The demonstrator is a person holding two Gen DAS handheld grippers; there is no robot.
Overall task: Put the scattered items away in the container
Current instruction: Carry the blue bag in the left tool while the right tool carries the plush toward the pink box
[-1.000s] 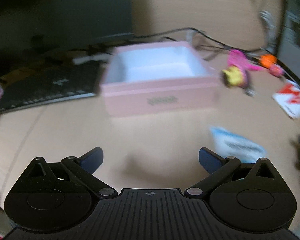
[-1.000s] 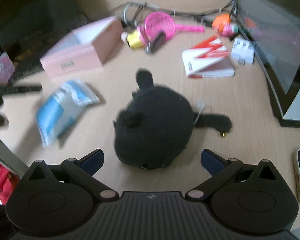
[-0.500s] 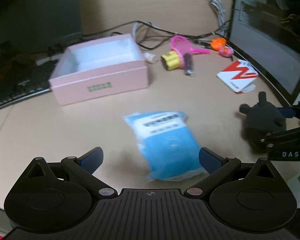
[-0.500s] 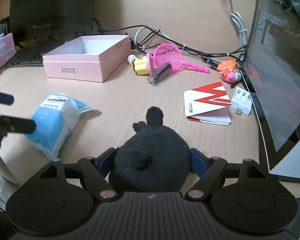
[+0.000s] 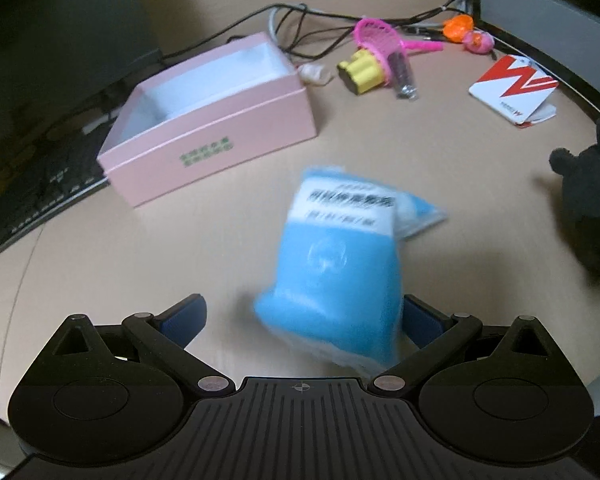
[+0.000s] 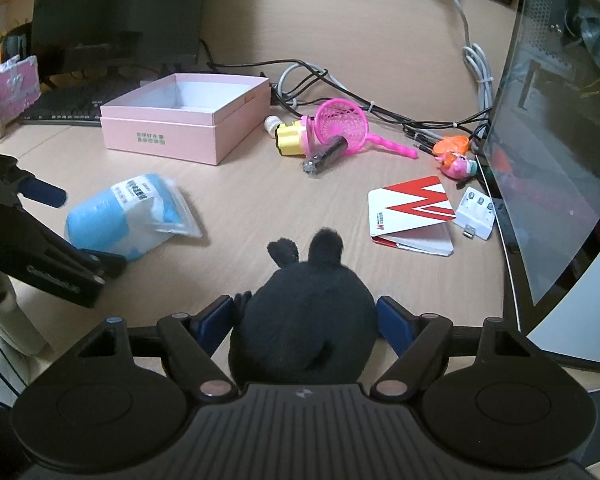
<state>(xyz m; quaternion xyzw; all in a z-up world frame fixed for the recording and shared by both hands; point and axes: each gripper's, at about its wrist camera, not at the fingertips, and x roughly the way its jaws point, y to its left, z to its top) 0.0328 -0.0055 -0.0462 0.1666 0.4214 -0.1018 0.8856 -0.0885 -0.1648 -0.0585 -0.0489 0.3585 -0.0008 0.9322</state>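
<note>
The pink open box (image 5: 212, 148) (image 6: 160, 140) stands at the back left of the wooden desk, white inside and with nothing in it. A blue and white plastic packet (image 5: 336, 264) (image 6: 128, 216) lies on the desk. Its near end sits between the fingers of my left gripper (image 5: 302, 316) (image 6: 72, 232), close to the right finger. The jaws stand wide open and do not press on the packet. My right gripper (image 6: 304, 320) is shut on a black plush toy (image 6: 304, 332) (image 5: 592, 208), with both blue pads against its sides.
Behind the box lie cables, a yellow toy (image 6: 290, 140), a pink net (image 6: 340, 124) and a black cylinder (image 6: 324, 156). To the right are a red-and-white notebook (image 6: 412, 212), a white charger (image 6: 476, 216), an orange toy (image 6: 454, 156) and a curved monitor (image 6: 548, 160). A keyboard (image 5: 32, 200) sits far left.
My left gripper swung away from the box and down onto the blue packet, which is now between its fingers. My right gripper closed on the black plush toy and has since held still.
</note>
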